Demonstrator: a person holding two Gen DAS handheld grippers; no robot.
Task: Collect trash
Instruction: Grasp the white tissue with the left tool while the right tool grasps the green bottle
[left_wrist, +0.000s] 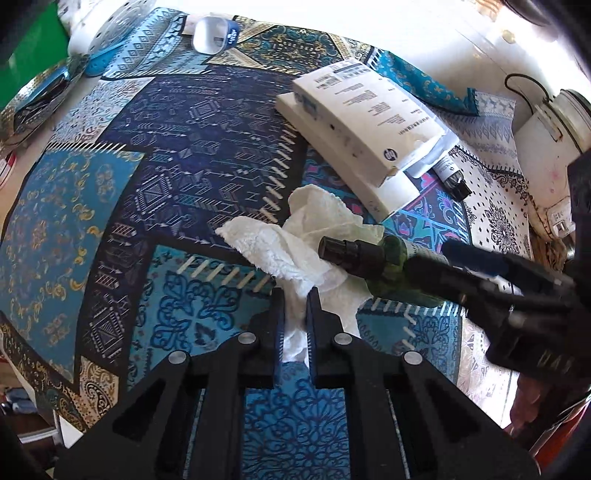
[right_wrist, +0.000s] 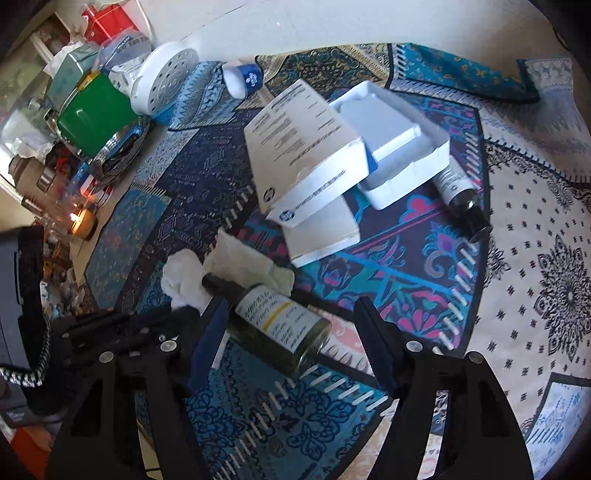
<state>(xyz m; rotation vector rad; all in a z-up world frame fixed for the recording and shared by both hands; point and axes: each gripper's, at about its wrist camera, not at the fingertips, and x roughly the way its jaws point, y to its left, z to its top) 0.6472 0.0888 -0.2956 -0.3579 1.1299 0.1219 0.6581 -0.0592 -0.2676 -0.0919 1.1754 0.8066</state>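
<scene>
A crumpled white paper towel (left_wrist: 295, 236) lies on the patterned cloth; it also shows in the right wrist view (right_wrist: 243, 266). My left gripper (left_wrist: 295, 306) is shut on the towel's near end. A dark green bottle (right_wrist: 277, 325) with a black cap lies on its side, its neck resting on the towel; it also shows in the left wrist view (left_wrist: 373, 262). My right gripper (right_wrist: 291, 332) is open, its fingers on either side of the bottle, not closed on it. It shows in the left wrist view (left_wrist: 491, 273) at the right.
An open white HP box (right_wrist: 314, 158) with a white tray (right_wrist: 402, 147) lies beyond the towel. A small black-capped tube (right_wrist: 461, 195) lies to its right. A blue-and-white cup (right_wrist: 243, 79) and a green tin (right_wrist: 92, 118) with clutter stand at the far left.
</scene>
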